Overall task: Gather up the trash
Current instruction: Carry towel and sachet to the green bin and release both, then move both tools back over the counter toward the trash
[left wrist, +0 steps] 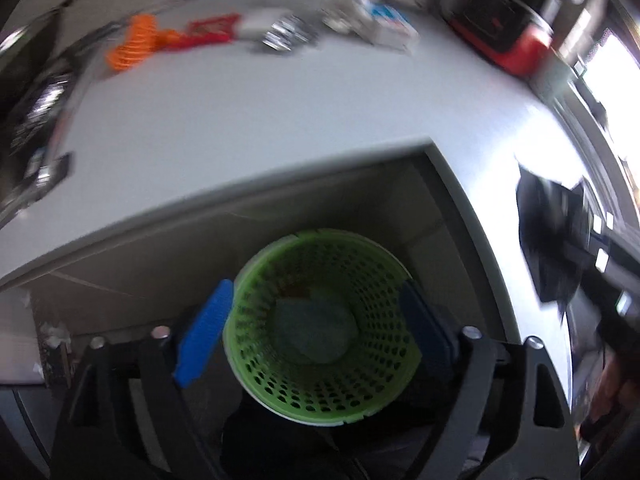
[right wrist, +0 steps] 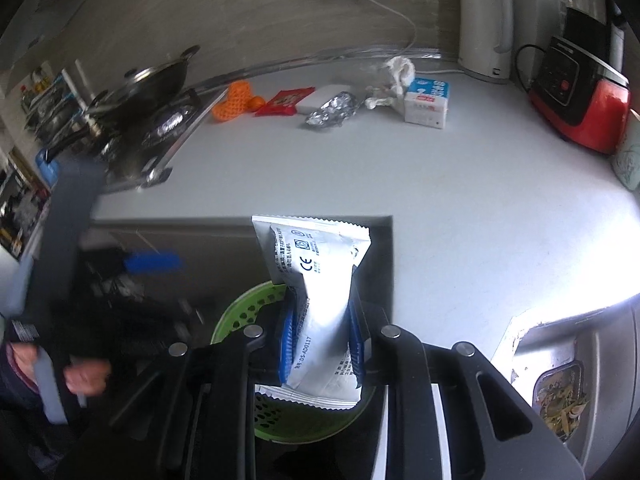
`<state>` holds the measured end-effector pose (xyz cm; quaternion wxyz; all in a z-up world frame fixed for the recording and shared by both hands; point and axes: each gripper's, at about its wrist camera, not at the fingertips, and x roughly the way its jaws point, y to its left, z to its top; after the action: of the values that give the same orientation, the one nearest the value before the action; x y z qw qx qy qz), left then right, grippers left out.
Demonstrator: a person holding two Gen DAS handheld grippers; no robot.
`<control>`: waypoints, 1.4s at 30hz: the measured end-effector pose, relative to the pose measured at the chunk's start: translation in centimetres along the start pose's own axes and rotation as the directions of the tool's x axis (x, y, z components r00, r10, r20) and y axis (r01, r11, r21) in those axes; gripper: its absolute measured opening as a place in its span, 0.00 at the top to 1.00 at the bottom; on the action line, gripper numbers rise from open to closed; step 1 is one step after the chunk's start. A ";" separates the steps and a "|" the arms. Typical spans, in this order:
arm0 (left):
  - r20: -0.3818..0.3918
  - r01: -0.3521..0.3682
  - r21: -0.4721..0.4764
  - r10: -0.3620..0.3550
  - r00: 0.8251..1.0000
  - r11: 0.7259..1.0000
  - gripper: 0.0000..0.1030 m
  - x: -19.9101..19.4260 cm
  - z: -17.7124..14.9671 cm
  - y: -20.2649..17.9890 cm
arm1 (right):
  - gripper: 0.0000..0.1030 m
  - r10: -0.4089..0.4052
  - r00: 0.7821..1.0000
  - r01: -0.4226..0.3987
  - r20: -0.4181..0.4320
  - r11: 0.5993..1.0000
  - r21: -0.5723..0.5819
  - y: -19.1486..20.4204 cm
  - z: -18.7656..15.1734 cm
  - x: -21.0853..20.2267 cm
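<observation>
- Right claw (right wrist: 322, 344) sits nearest the right wrist lens, its blue pads pinched on a silver foil packet (right wrist: 320, 280) printed with a CE mark; the packet stands upright between them.
- Directly beneath hangs the green perforated wastebasket (right wrist: 240, 312), below the bench (right wrist: 440, 200) edge, so the step in hand looks like dropping this piece of trash in.
- Left claw (left wrist: 316, 332) stands wide, one blue pad on each side of the wastebasket (left wrist: 320, 320); whether the pads touch its rim is blurred. Something pale lies at the bottom.
- Next move, as I judge it: spread the right claw so the packet falls inside, not onto the rim.
- More trash waits at the back of the bench: crumpled foil (right wrist: 332, 110), red wrapper (right wrist: 286, 100), orange mesh (right wrist: 236, 100), milk carton (right wrist: 426, 102), white tissue (right wrist: 400, 70).
</observation>
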<state>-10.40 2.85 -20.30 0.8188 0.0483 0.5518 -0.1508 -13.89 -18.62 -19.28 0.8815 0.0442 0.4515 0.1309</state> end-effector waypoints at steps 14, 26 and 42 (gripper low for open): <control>0.212 -0.186 -0.259 0.244 0.946 0.948 0.08 -6.6 -0.2 5.3 | 0.66 0.061 0.980 -0.088 -0.192 0.987 -0.134 2.8 -4.0 7.6; 0.233 -0.137 -0.325 0.220 0.947 0.936 0.08 -6.8 0.1 6.0 | 0.23 0.077 0.971 -0.114 -0.227 0.981 -0.154 3.1 -4.3 9.4; 0.369 -0.115 -0.259 0.208 0.906 0.959 0.08 -7.4 6.7 9.3 | 0.02 -0.059 0.994 0.063 0.089 0.997 -0.044 -0.4 4.4 1.4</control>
<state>-4.22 11.49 -11.69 0.9223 -0.0326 0.3844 -0.0234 -9.49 -18.47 -17.83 0.9048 0.0155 0.4105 0.1124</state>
